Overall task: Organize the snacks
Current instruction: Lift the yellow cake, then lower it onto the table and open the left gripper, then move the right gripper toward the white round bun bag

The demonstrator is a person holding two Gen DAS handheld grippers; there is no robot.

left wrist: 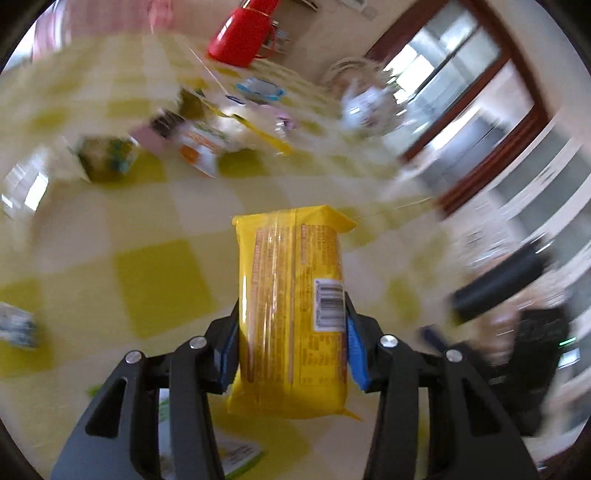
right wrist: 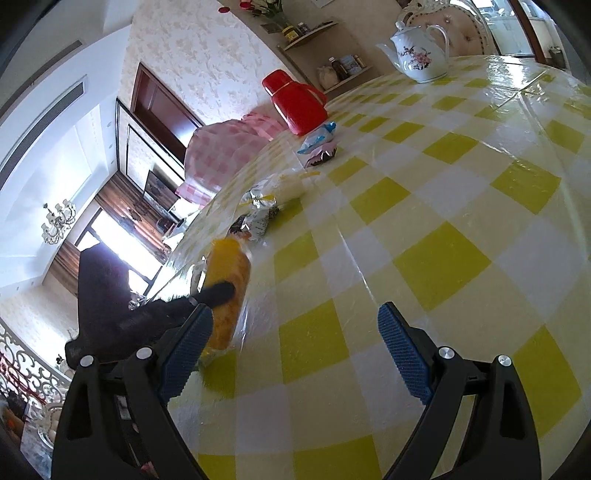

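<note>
While the left gripper (left wrist: 291, 332) is clamping the yellow snack pack (left wrist: 291, 306) by its long sides and carrying it above the checked tablecloth (left wrist: 159, 273), it is probably best lowering it flat near the snack pile (left wrist: 199, 140) before letting go. Beyond the pack, that pile is crowding the cloth, with the red thermos (left wrist: 242, 33) and teapot (left wrist: 369, 107) farther off. Beside the pack, the right gripper (right wrist: 295, 347) is hanging wide apart, empty.

Table (right wrist: 443, 258) with yellow-white check cloth fills right. Chandelier (right wrist: 57, 221) at left, bright window (right wrist: 122, 247) below it. Wall shelves (right wrist: 325, 55) at top.
</note>
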